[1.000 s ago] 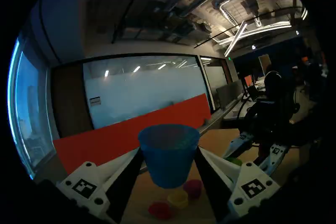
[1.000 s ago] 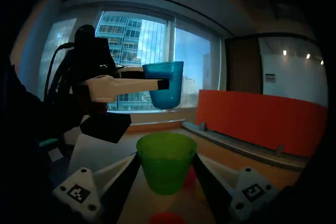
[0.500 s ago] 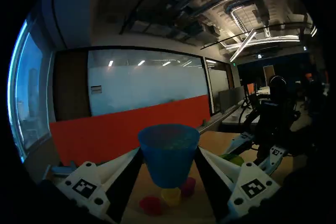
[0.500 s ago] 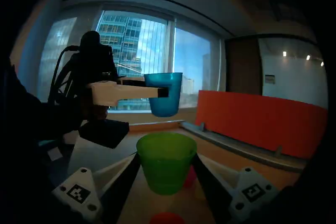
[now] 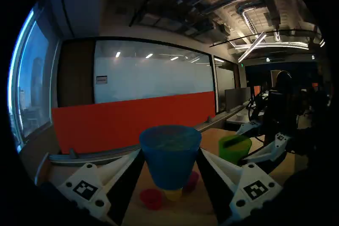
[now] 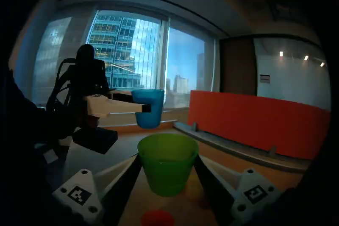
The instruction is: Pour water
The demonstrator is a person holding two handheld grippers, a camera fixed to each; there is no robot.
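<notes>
Lower than a second ago, the blue cup (image 6: 148,108) hangs before the windows (image 6: 127,56) in the right gripper view, and the green cup (image 5: 234,147) shows more fully in the left gripper view. Beneath them a wooden table (image 5: 186,213) carries a red cup (image 5: 151,197), a yellow cup (image 5: 173,194) and a pink cup (image 5: 191,180), with an orange wall panel (image 5: 127,118) behind. The left hand-held gripper (image 5: 170,154) is narrowed onto the upright blue cup, and the right hand-held gripper (image 6: 168,162) clamps the green cup, the two cups apart.

Under my blue cup (image 5: 170,158), small cups (image 5: 151,197) clutter the tabletop (image 5: 190,209). The green cup (image 5: 234,147) blocks its right; left looks free.
</notes>
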